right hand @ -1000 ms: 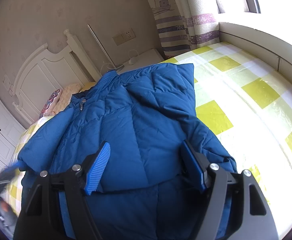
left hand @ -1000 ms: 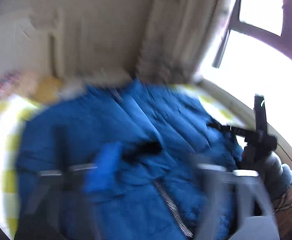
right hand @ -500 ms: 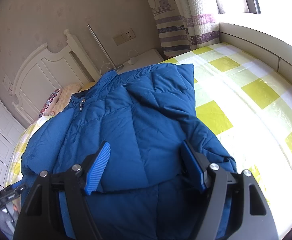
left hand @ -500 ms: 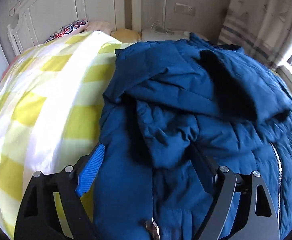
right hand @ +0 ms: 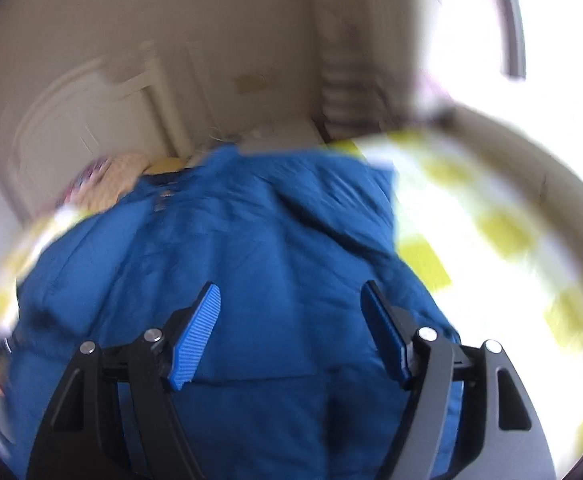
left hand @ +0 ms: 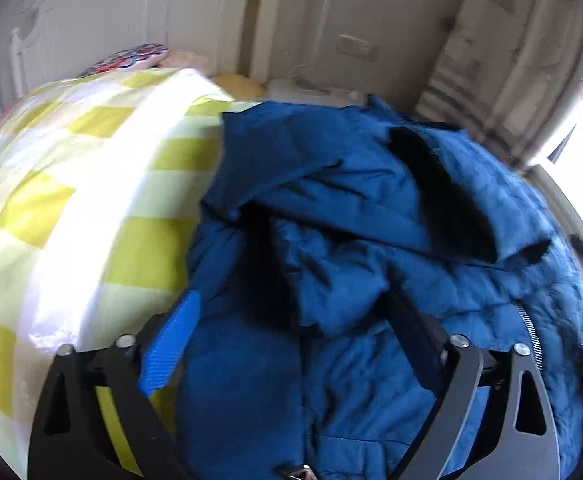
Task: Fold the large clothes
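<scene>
Left gripper has dropped closer over the blue jacket, jaws just reopening wide around a bunched fold. Right gripper, spread and empty, now swings up off it.

Bed w/ yellow-white check quilt. White headboard behind it, patterned pillow + yellow cushion at its foot. White bedside unit by the wall, socket plate above. Striped curtain to the right, bright window beyond. Right view blurred; quilt and headboard show there too.
</scene>
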Action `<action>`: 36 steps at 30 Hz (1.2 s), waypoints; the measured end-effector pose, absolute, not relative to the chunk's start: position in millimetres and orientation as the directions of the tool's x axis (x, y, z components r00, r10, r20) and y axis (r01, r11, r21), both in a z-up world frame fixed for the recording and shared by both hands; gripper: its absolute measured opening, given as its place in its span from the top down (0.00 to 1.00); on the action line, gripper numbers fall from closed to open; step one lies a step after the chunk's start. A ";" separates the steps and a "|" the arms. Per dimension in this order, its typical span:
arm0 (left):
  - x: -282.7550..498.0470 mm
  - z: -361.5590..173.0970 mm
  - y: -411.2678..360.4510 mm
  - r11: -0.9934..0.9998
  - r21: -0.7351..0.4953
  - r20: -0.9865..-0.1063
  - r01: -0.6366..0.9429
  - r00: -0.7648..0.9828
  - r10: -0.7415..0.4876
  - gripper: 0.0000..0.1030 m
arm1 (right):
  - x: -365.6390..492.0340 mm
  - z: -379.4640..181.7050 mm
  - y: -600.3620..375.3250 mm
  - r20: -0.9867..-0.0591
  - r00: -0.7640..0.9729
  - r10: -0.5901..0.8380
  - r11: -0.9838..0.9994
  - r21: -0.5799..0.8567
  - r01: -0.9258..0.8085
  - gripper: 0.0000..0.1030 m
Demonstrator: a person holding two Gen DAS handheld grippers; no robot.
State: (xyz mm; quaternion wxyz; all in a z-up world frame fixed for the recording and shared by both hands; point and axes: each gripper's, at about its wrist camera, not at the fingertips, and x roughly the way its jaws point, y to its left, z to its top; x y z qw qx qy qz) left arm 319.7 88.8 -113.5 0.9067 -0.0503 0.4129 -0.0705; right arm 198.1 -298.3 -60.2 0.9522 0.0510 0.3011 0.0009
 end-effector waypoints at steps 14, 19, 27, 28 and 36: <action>325.3 -119.0 97.4 0.977 -0.208 -0.752 0.053 0.630 -0.194 0.07 | 232.1 -68.3 -89.3 -0.605 0.796 0.018 0.773 -0.497 -0.395 0.49; 325.7 -119.2 97.4 0.977 -0.205 -0.752 0.053 0.630 -0.192 0.07 | 224.1 -29.6 -148.2 -0.534 0.824 0.187 0.936 -0.157 -0.314 0.81; 326.8 -121.2 101.5 0.974 -0.220 -0.751 0.057 0.627 -0.207 0.07 | 206.2 -91.8 -372.5 -0.415 0.849 0.329 0.615 0.776 0.141 0.72; 326.9 -121.4 101.7 0.974 -0.220 -0.751 0.057 0.627 -0.207 0.07 | 206.5 -107.5 -381.3 -0.462 0.829 0.315 0.596 0.776 0.206 0.71; 327.5 -121.9 103.7 0.974 -0.220 -0.752 0.054 0.626 -0.205 0.06 | 209.1 -106.2 -373.8 -0.455 0.827 0.331 0.613 0.770 0.178 0.51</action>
